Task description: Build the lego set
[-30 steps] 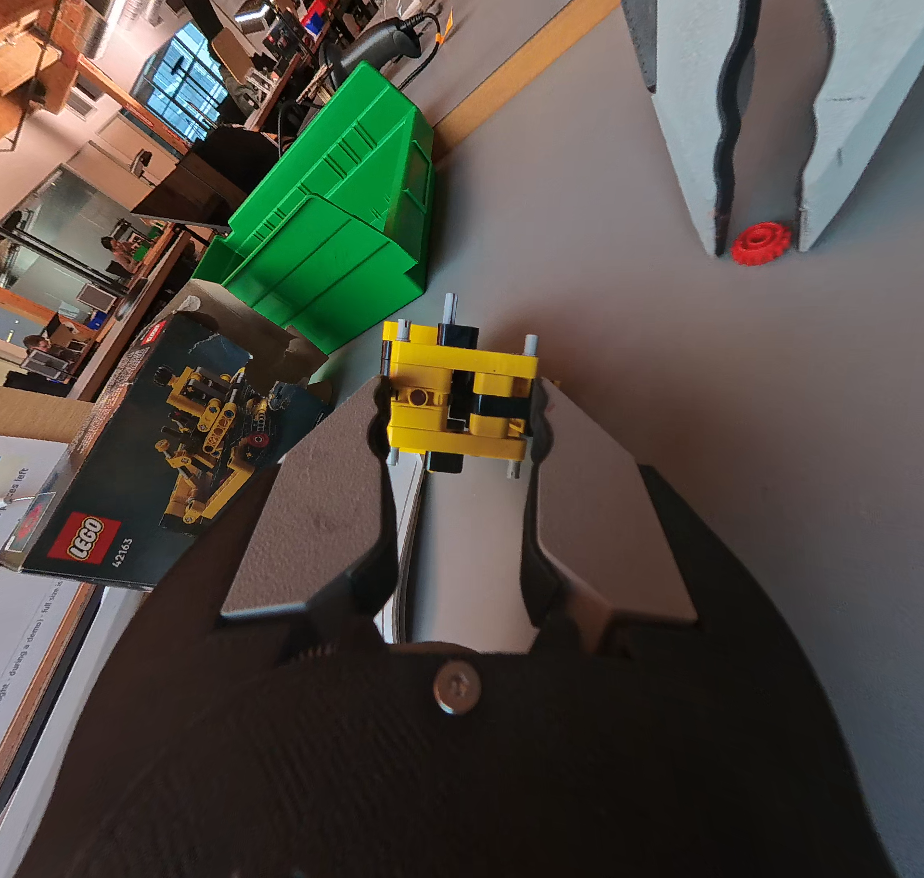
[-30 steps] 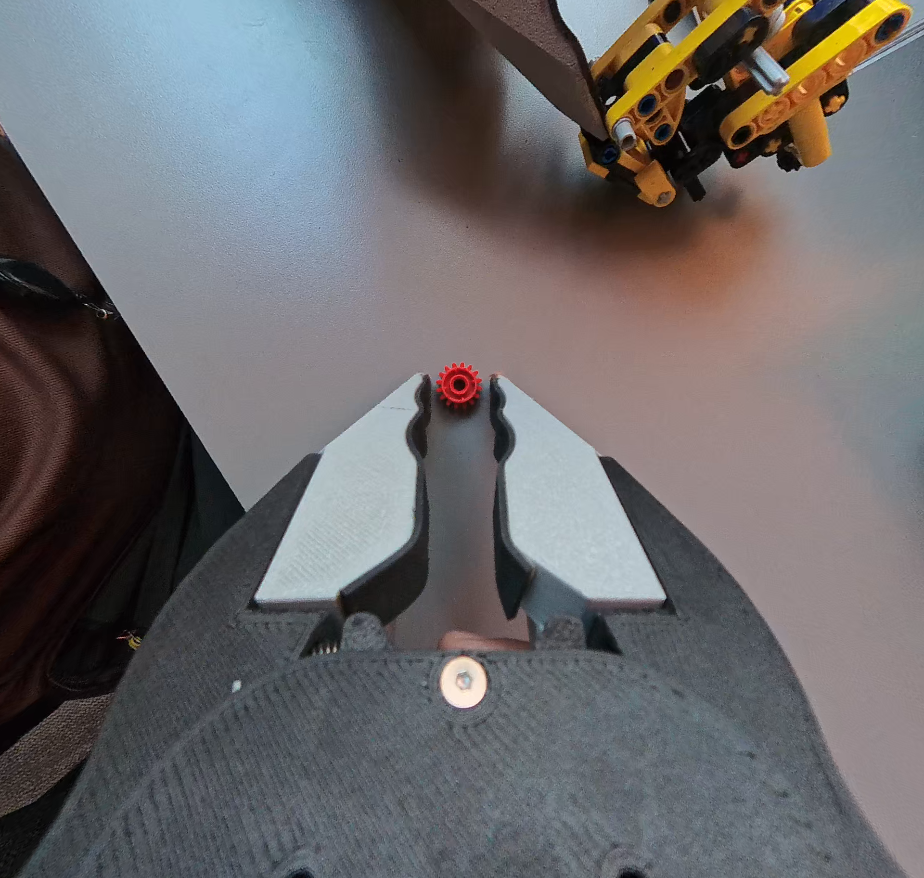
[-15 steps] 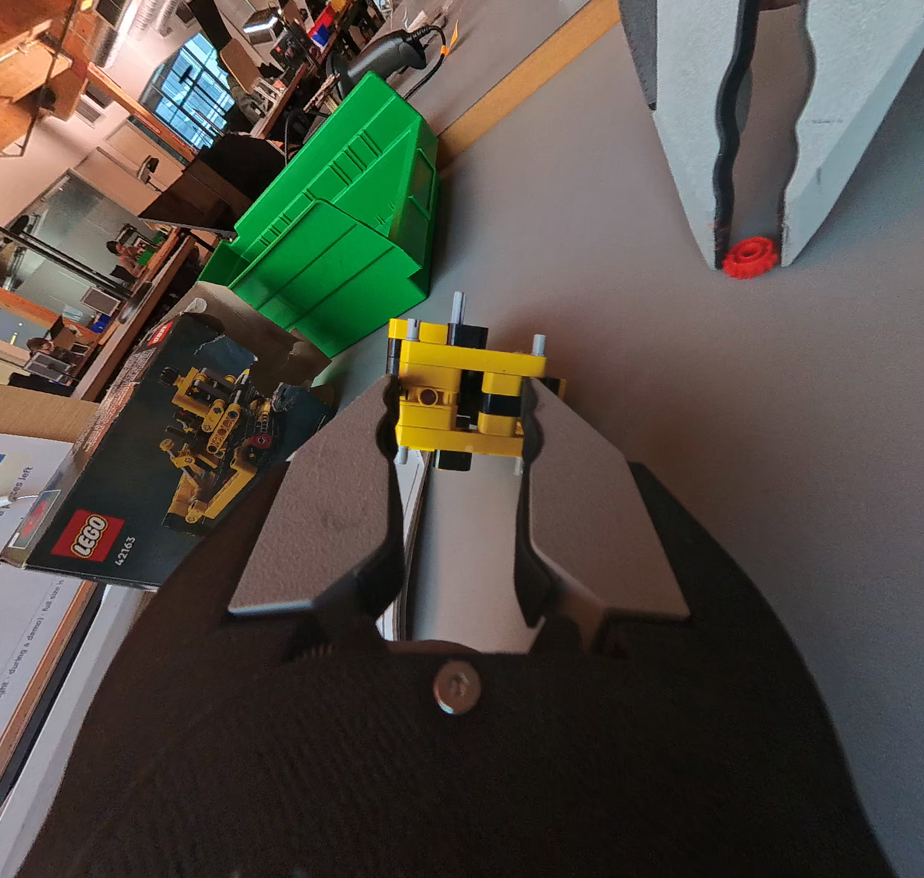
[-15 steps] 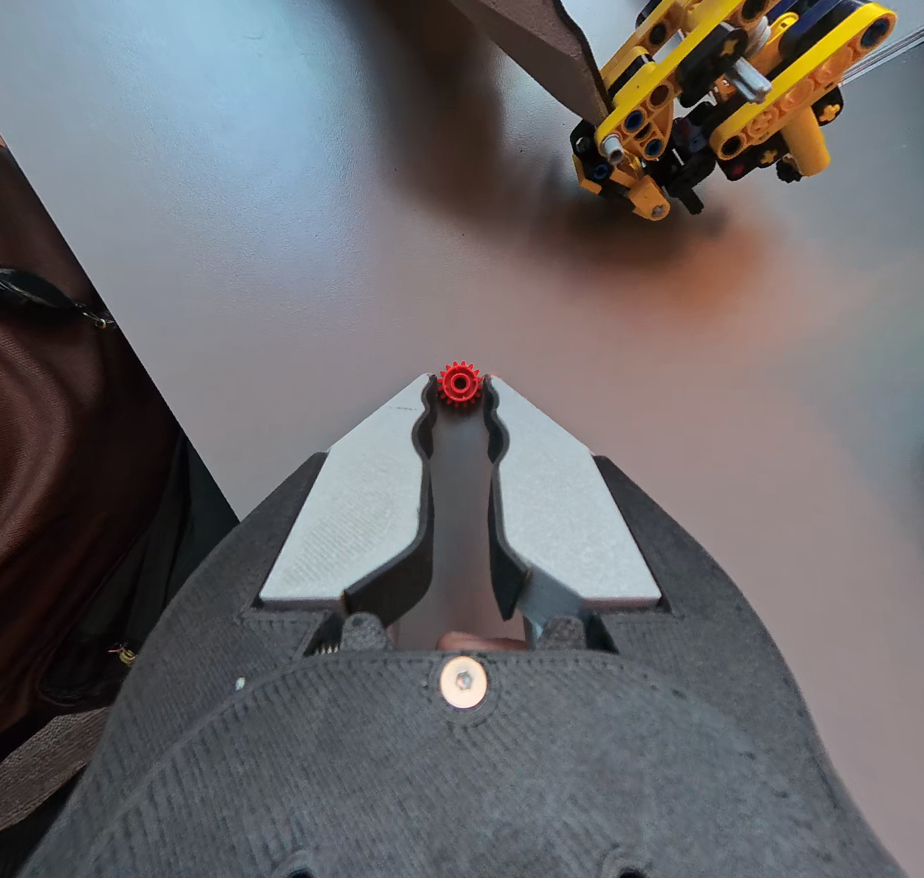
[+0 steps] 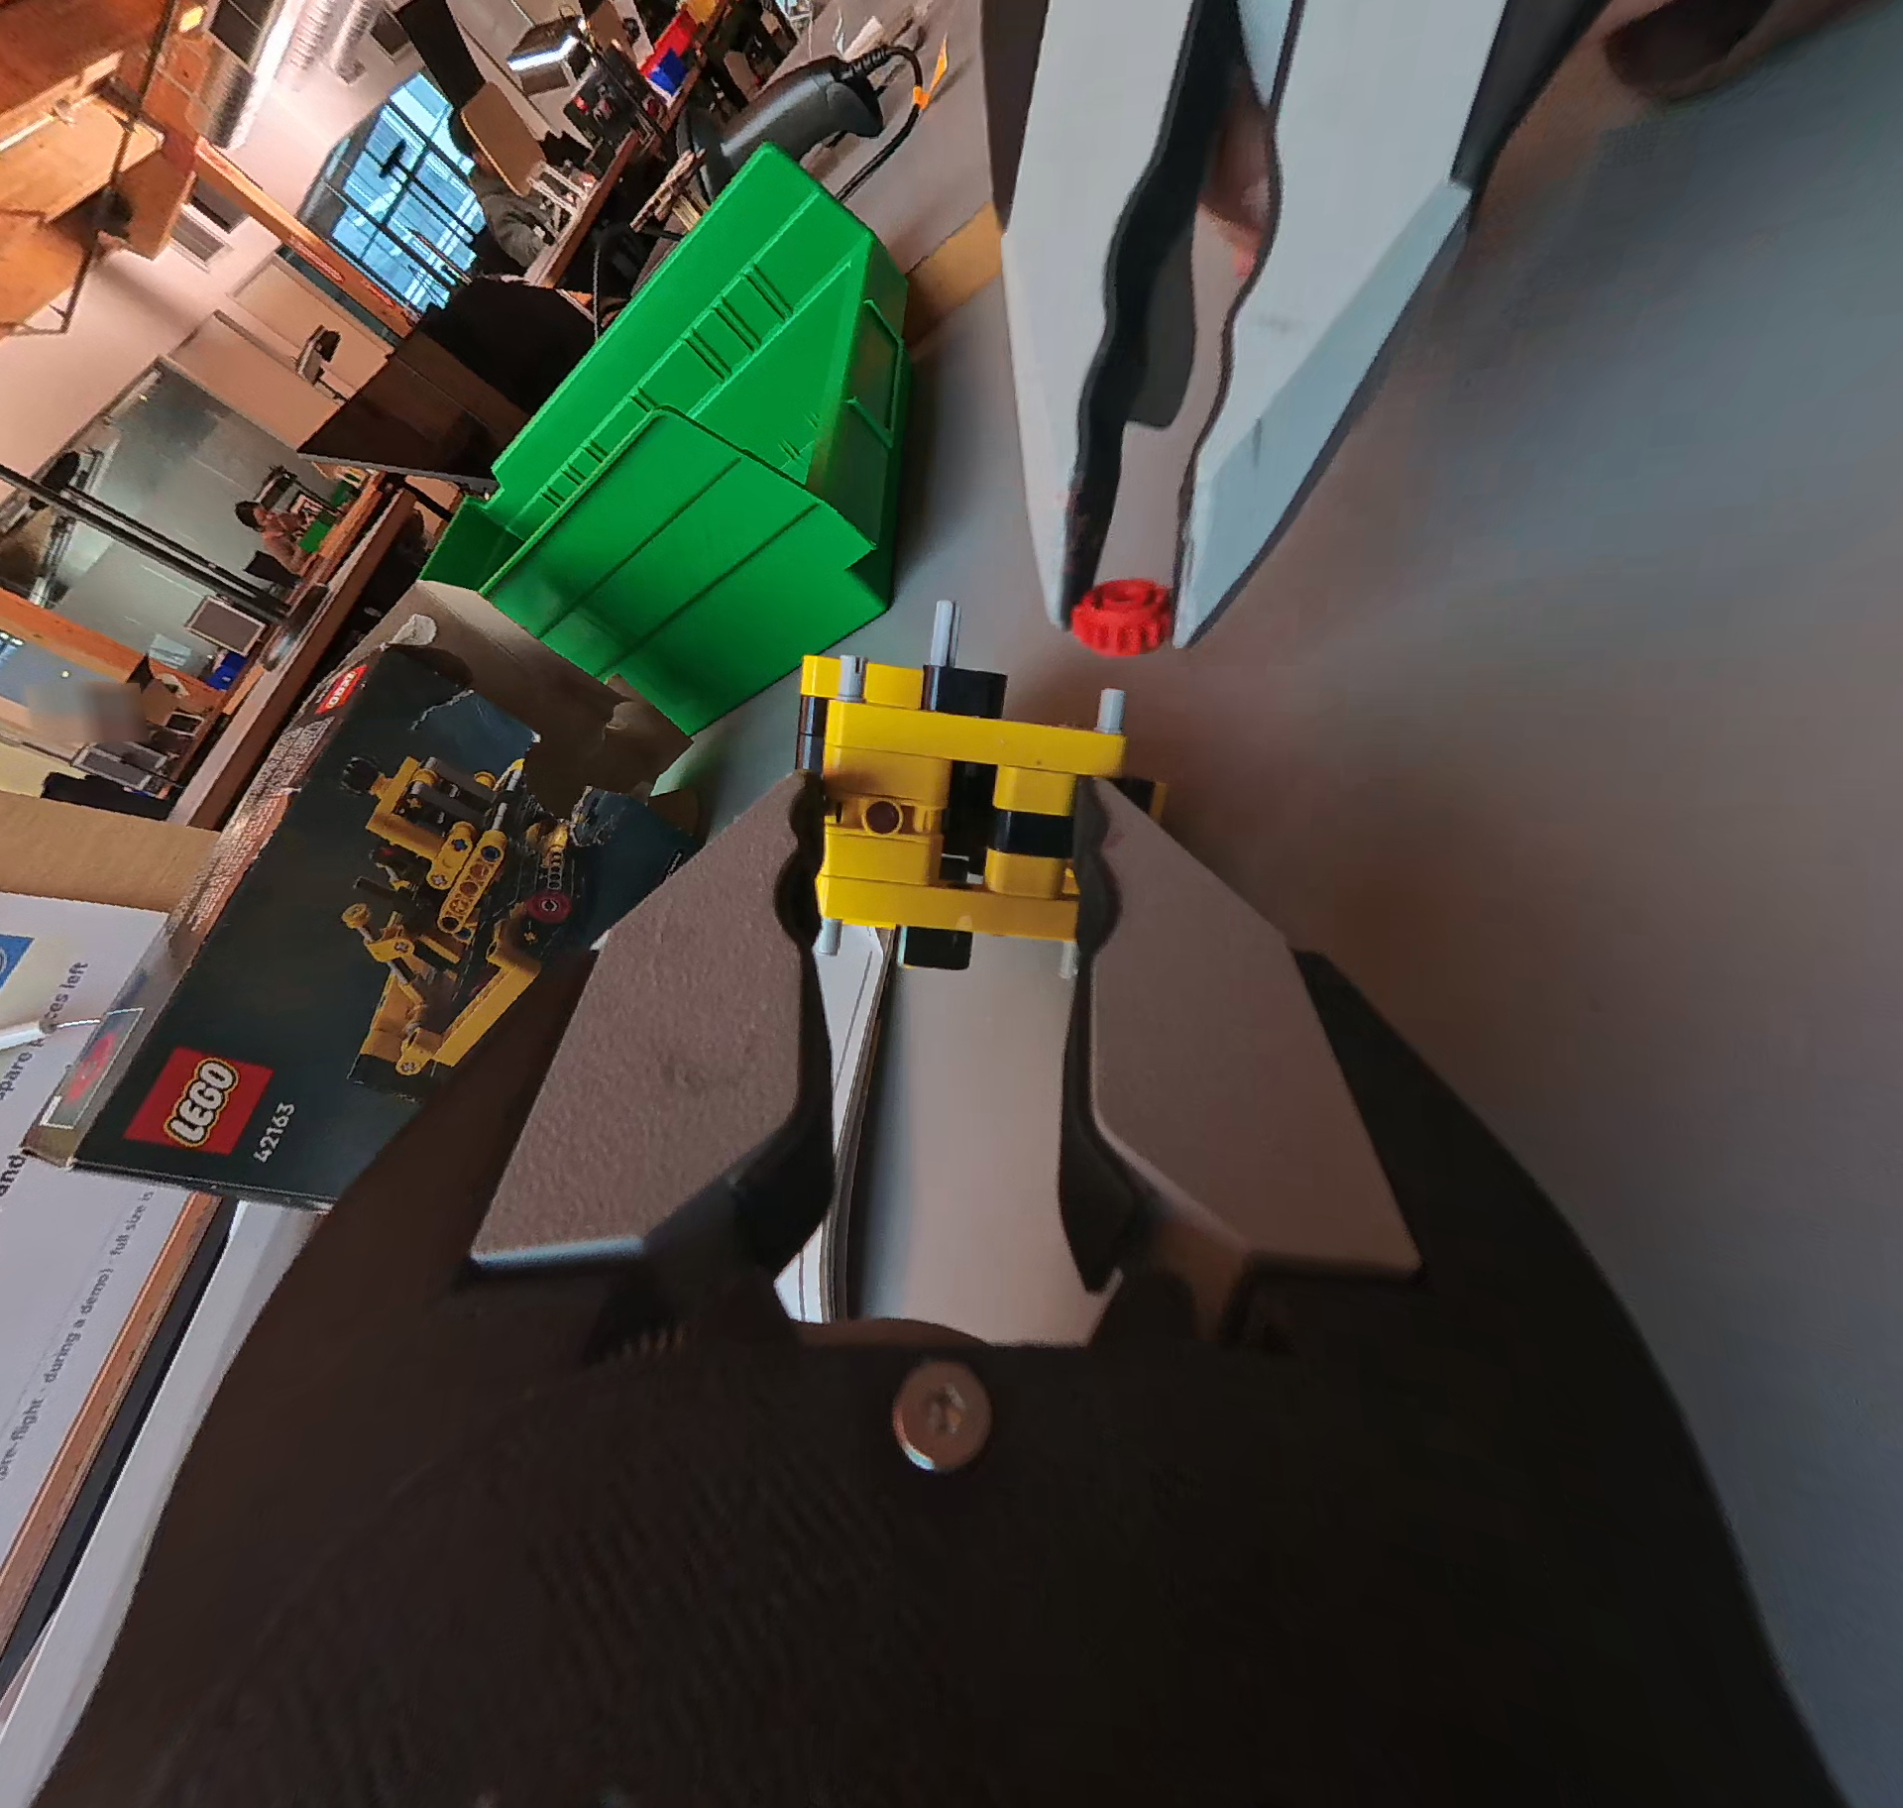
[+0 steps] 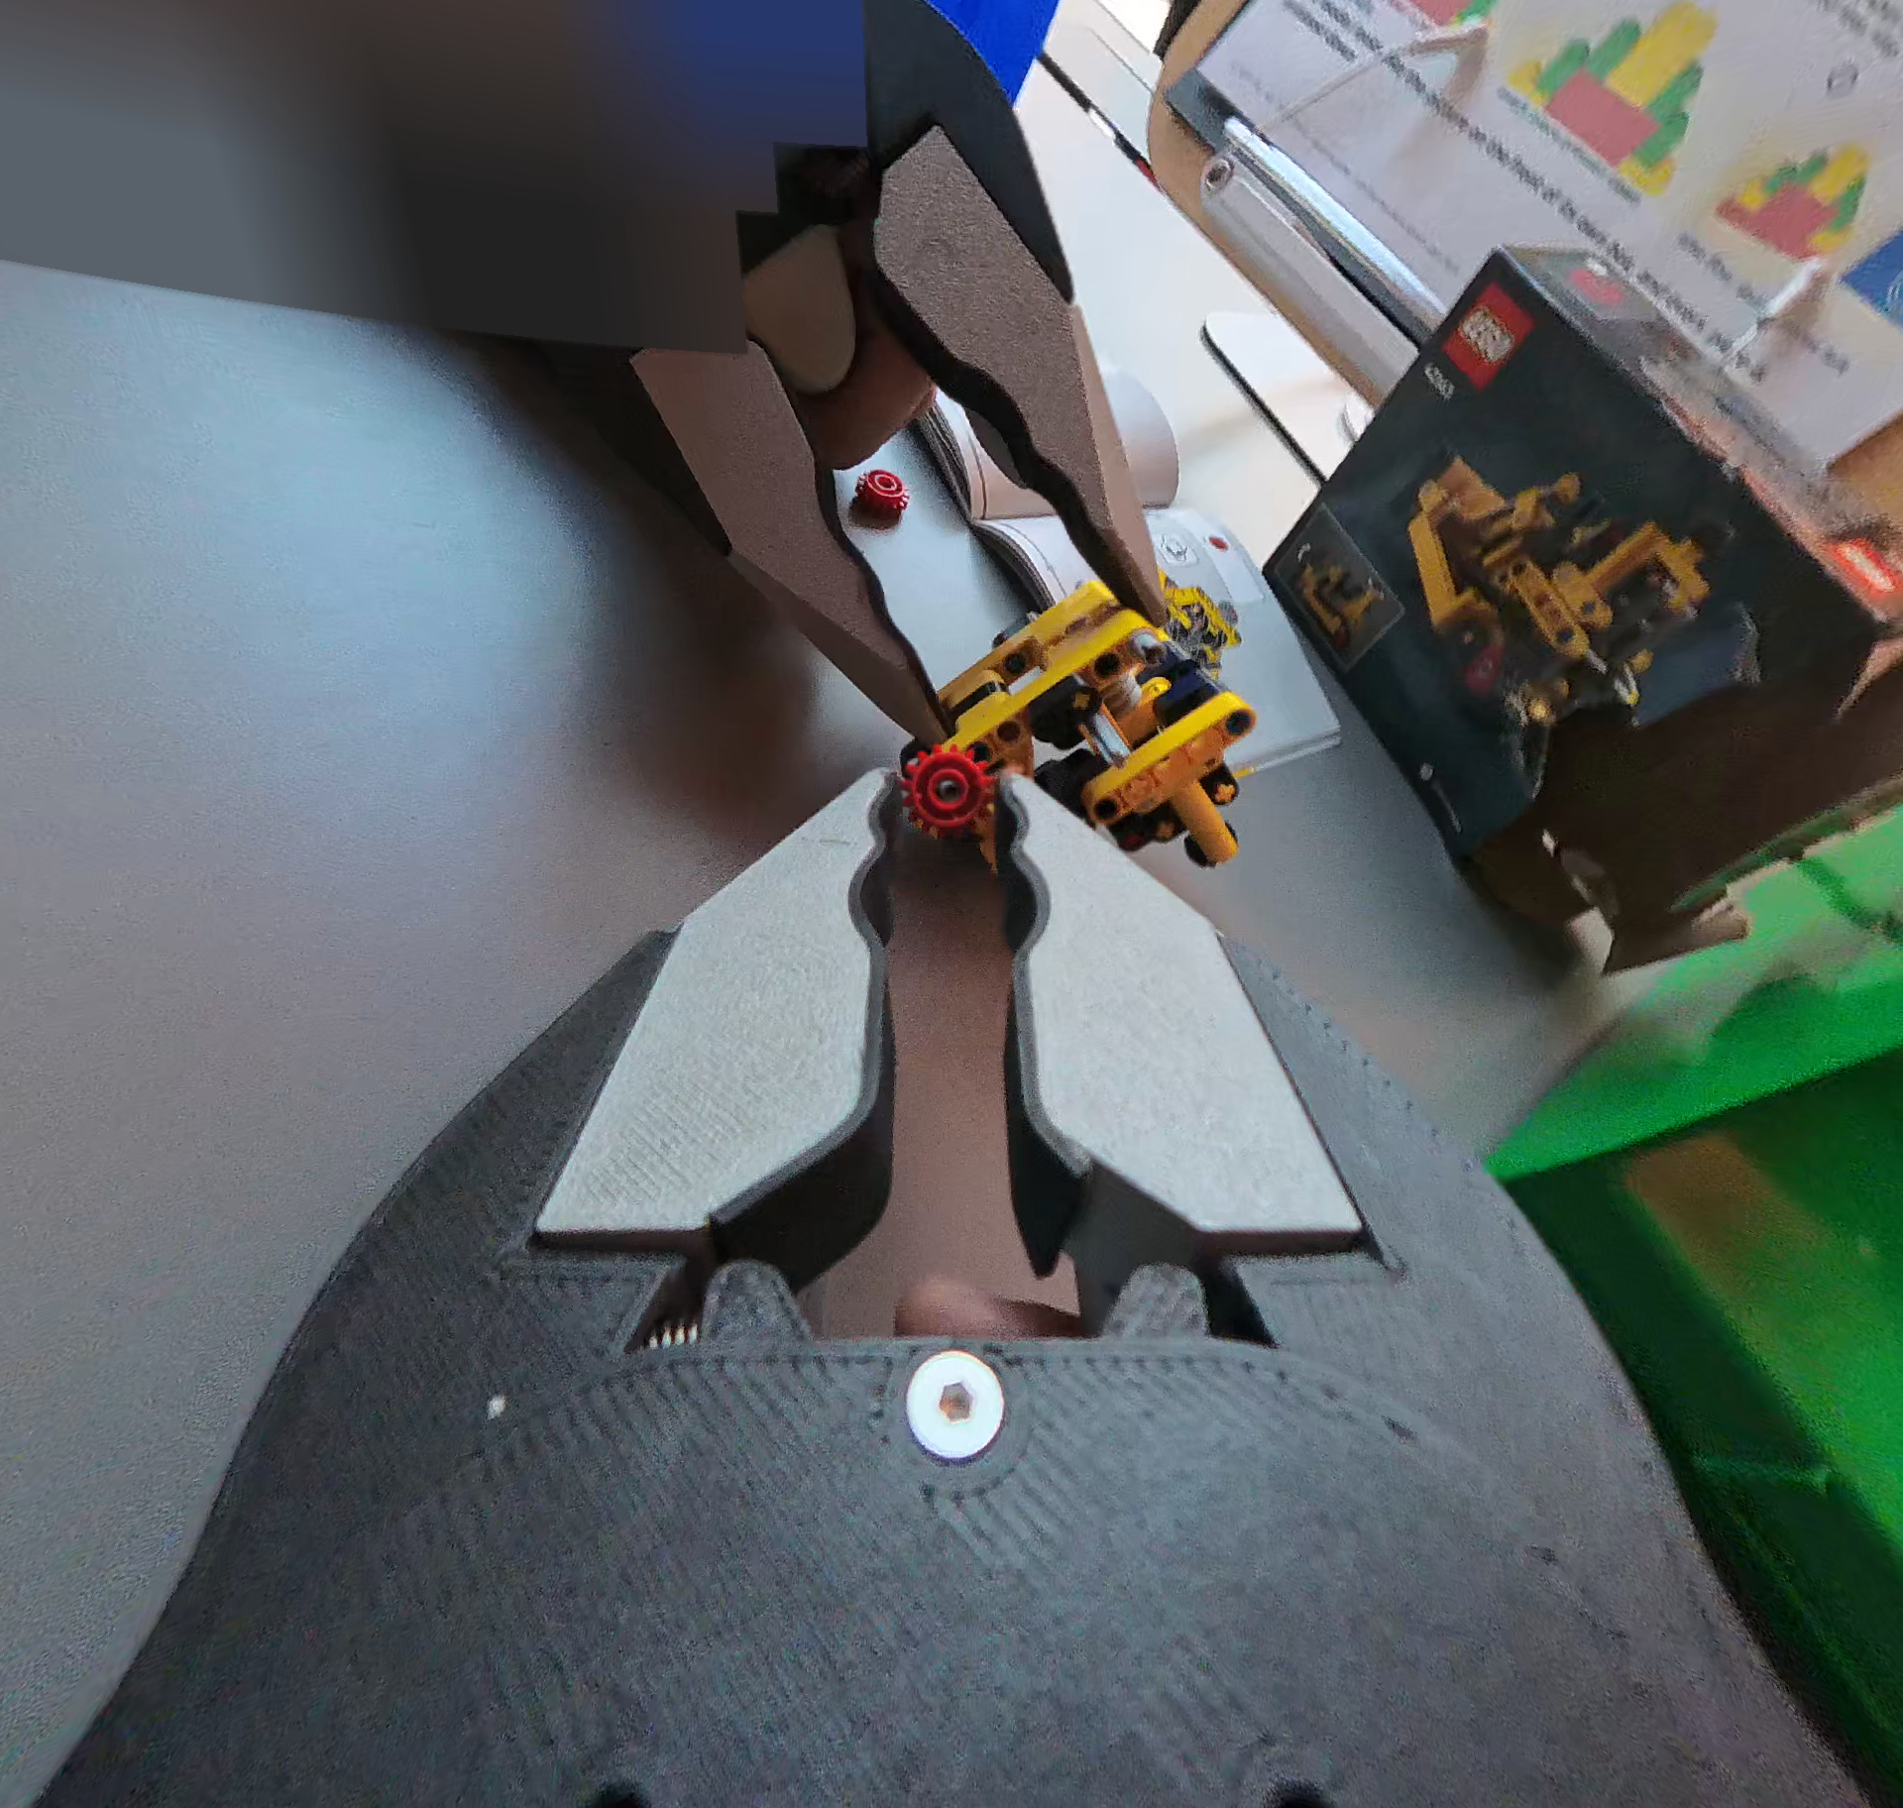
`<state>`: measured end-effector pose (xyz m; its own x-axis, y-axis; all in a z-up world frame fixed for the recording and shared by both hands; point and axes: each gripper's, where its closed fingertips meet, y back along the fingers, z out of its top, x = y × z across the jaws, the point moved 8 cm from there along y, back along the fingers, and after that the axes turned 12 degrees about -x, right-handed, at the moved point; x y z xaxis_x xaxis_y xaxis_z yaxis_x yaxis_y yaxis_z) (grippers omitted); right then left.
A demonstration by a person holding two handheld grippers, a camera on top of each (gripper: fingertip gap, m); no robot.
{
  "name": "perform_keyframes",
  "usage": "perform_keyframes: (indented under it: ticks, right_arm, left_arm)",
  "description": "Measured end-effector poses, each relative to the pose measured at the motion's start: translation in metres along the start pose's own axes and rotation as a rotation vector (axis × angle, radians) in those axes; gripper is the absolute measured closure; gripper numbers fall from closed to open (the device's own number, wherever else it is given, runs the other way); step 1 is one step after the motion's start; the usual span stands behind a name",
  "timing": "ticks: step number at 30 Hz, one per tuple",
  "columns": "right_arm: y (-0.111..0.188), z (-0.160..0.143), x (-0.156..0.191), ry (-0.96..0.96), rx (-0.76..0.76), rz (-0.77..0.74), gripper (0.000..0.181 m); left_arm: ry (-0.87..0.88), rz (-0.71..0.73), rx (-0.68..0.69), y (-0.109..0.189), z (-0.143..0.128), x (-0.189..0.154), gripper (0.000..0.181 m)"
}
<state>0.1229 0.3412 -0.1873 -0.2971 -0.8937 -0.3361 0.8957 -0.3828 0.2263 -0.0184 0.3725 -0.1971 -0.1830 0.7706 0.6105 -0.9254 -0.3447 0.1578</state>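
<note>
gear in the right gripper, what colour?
Red. The gear sits pinched at the tips of the right gripper, clearest in the right wrist view.

free room and obstacles around the two grippers

in the left wrist view, the grey table (image 5: 1545, 832) lies bare from 1 to 5 o'clock of the yellow lego assembly (image 5: 953, 811), so this side is free. at 10 o'clock the green bins (image 5: 711, 482) stand near, and at 8 o'clock the lego box (image 5: 360, 945) blocks the way. the right gripper (image 5: 1128, 615) with a red gear (image 5: 1120, 618) hangs just beside the assembly at 1 o'clock. in the right wrist view, the table is bare at 9 o'clock; a second red gear (image 6: 880, 494) lies at 12 o'clock between the left gripper fingers (image 6: 783, 482).
</note>
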Motion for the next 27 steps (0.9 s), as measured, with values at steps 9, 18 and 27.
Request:
perform_keyframes:
  ticks: [9,18,27]
  right_arm:
    - [-0.011,-0.008,-0.003,0.156,-0.029,0.022,0.167]
    - [-0.014,-0.014,-0.013,0.259,-0.076,0.089,0.167]
    - [-0.009,-0.015,-0.021,0.224,-0.104,0.075,0.167]
  left_arm:
    - [0.038,-0.008,-0.001,0.001,-0.003,0.006,0.135]
    - [0.047,0.002,0.008,0.001,-0.007,0.010,0.135]
    - [0.050,0.012,0.014,0.000,-0.007,0.011,0.135]
